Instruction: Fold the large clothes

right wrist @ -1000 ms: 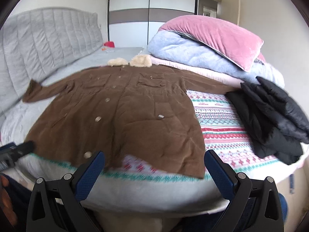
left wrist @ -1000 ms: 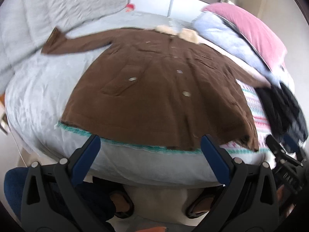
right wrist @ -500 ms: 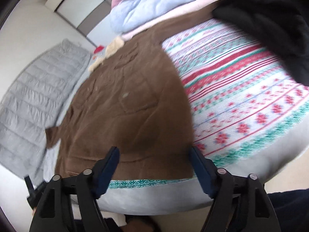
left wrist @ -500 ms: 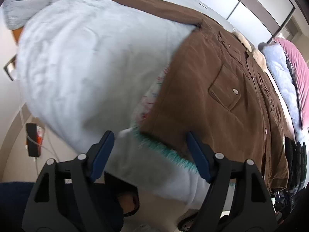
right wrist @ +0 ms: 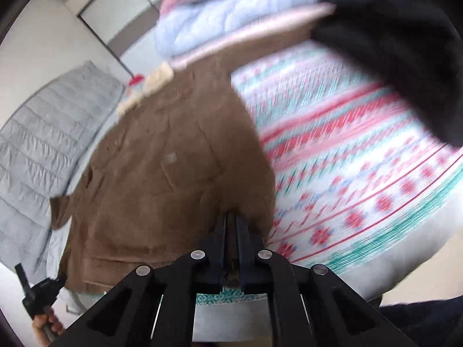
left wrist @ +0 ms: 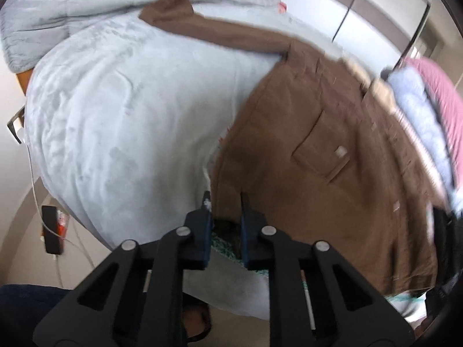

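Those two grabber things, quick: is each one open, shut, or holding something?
Left gripper: just closed, pinching the brown coat at one hem corner.
Right gripper: just closed, pinching the coat's other hem corner.

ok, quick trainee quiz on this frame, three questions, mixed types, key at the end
1. True or false: both grippers are shut on the hem of the brown coat.
2. What lies beside the coat, under the black jacket? A) patterned blanket B) striped towel C) bare mattress
3. Fill in: the coat's collar is trimmed in cream ____.

Key: 1 true: the left gripper and the right gripper each pinch a hem corner, their jaws having just been closing. 2 A, the patterned blanket. 3 fleece.
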A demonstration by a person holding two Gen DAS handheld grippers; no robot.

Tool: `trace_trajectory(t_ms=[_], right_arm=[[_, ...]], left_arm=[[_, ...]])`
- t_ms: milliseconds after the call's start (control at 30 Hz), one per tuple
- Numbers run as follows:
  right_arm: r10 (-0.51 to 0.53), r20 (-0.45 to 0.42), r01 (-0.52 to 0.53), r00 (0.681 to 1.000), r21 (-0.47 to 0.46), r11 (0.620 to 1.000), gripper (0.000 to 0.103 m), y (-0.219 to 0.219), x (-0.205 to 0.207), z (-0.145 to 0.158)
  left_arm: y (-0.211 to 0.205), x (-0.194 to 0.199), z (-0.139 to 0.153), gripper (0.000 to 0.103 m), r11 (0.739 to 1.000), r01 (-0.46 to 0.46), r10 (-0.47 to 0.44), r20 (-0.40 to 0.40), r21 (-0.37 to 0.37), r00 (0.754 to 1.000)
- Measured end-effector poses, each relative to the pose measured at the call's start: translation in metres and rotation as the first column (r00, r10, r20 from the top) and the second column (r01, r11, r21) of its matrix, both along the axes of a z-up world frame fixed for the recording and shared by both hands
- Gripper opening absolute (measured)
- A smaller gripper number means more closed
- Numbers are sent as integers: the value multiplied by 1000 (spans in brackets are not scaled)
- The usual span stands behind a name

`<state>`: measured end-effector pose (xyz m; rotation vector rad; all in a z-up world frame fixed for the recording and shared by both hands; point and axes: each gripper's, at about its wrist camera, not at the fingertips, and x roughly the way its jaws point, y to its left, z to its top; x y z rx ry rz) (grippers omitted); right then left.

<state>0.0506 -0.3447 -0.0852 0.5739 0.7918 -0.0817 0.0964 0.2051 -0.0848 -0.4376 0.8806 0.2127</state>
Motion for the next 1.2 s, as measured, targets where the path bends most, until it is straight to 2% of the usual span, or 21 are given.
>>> trace_trajectory(t_ms=[100, 233, 300, 367, 433, 467, 533, 600, 667, 733, 800, 833, 900, 933, 967, 1000, 1100, 1167, 1200], right_arm=[[-21, 58, 20, 998, 13, 1000, 4, -14, -9, 28], [-42, 144, 37, 989, 34, 999, 3, -26, -25, 68], [-20, 190, 20, 982, 2, 1000, 3, -24, -36, 91], [0, 188, 3, 982, -16, 1000, 3, -18, -36, 98], [-9, 123, 16, 992, -62, 998, 4, -16, -28, 84], [-26, 62, 31, 998, -77, 997, 4, -22, -22, 65], [-67, -49, 65, 997, -48, 997, 4, -38, -15, 26], [-80, -103, 75, 991, -52, 996, 4, -42, -11, 4], [-45, -101, 31, 994, -134, 990, 5, -32, -5, 13], [12, -102, -35, 995, -230, 972, 7, -18, 3, 28], [39, -70, -57, 997, -285, 957, 11, -15, 2, 46], [40, -58, -56, 998, -300, 952, 14, -14, -1, 49], [24, -22, -29, 999, -310, 950, 25, -20, 0, 62], [13, -7, -14, 1000, -296, 955, 38, -25, 2, 66], [-3, 12, 6, 1000, -269, 963, 45, -31, 6, 71], [-11, 21, 16, 1000, -251, 968, 46, -37, 11, 74], [32, 5, -30, 999, -228, 973, 46, -33, 51, 82], [148, -11, -146, 989, -231, 962, 45, -12, 90, 83], [196, -38, -200, 980, -241, 950, 46, -1, 112, 78]], left_arm=[[9, -11, 22, 15, 999, -7, 9, 66, -37, 998], [21, -22, 48, 14, 987, 3, 14, 105, -164, 994], [23, -31, 63, 14, 983, 19, 4, 129, -180, 992], [22, -35, 72, 14, 986, 22, 1, 137, -163, 991], [21, -33, 60, 14, 990, 7, 7, 94, -143, 996], [19, -30, 51, 14, 992, -3, 10, 62, -124, 998], [14, -22, 26, 14, 996, -2, 1, -14, -94, 1000], [10, -16, 7, 16, 999, 0, -3, -72, -42, 997], [6, -14, 6, 19, 1000, 5, -5, -82, 4, 997], [5, -12, 13, 31, 999, -3, 7, -78, 40, 997], [4, -13, 23, 40, 995, -30, 36, -72, 94, 997], [4, -15, 30, 42, 992, -45, 53, -62, 119, 997], [6, -18, 47, 58, 990, -79, 82, -23, 120, 996], [7, -18, 55, 60, 988, -95, 96, 2, 118, 995], [6, -18, 62, 60, 987, -105, 102, 29, 121, 994], [2, -14, 70, 60, 987, -103, 97, 53, 125, 994], [-30, 18, 89, 61, 991, 6, -16, 79, 133, 997], [-64, 52, 95, 63, 985, 110, -120, 67, 134, 991], [-84, 72, 94, 70, 977, 165, -175, 63, 137, 983]])
